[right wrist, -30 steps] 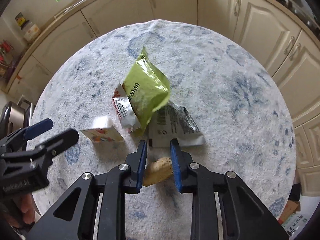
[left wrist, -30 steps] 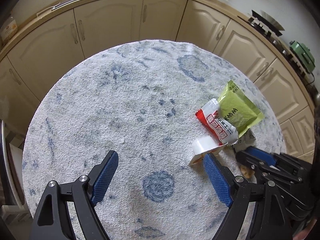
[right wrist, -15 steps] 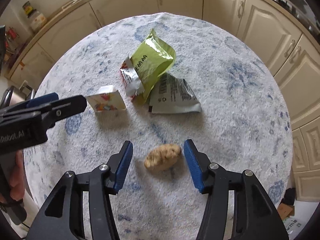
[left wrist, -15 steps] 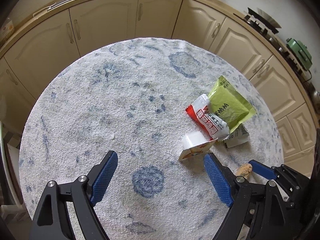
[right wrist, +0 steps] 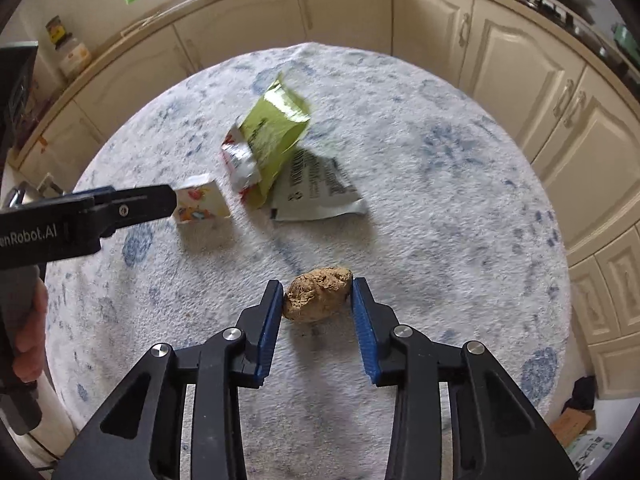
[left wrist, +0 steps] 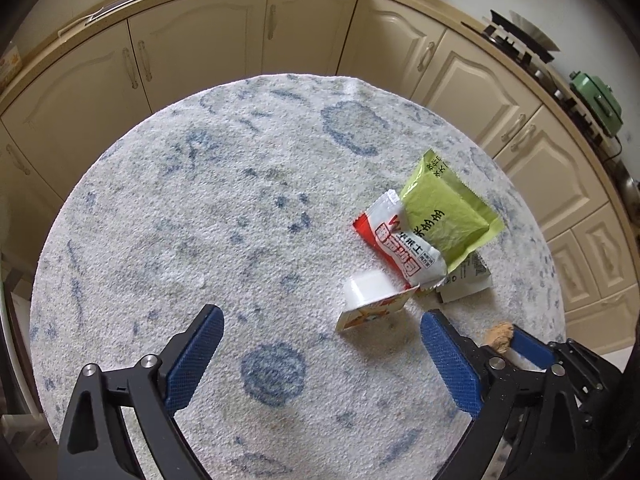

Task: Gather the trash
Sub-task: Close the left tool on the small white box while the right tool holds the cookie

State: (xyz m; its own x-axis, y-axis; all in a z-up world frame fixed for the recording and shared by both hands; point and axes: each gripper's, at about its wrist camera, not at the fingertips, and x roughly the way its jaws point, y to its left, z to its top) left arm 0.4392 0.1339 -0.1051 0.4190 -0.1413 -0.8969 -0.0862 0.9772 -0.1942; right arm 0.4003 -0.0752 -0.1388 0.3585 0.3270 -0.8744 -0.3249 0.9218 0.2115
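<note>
Right wrist view: right gripper (right wrist: pixel 318 300) straddles the brown lump (right wrist: pixel 319 294), jaws closing on it. The left pad touches the lump's side, or nearly; the right pad looks just clear, so I judge no firm grip yet. The lump sits on the rug (right wrist: pixel 440 200), between the blue fingers (right wrist: pixel 267 328).

Step in hand, as I read it: grabbing the lump, one piece of trash among several. Next move calls for finishing the squeeze until both pads bear on it, then lifting straight off the rug. The lump looks crumbly, so a hard squeeze may break it.

Relative to the lump: the carton (right wrist: pixel 202 200) lies up and left, well apart; the green bag (right wrist: pixel 276 128), red-white wrapper (right wrist: pixel 239 160) and grey wrapper (right wrist: pixel 316 192) pile beyond it, farther up.

Left wrist view: left gripper (left wrist: pixel 320 356) is wide, jaws opening, nothing between them, hovering over bare rug. The carton (left wrist: pixel 372 300) lies just ahead of its right finger. No bin shows in either view.
</note>
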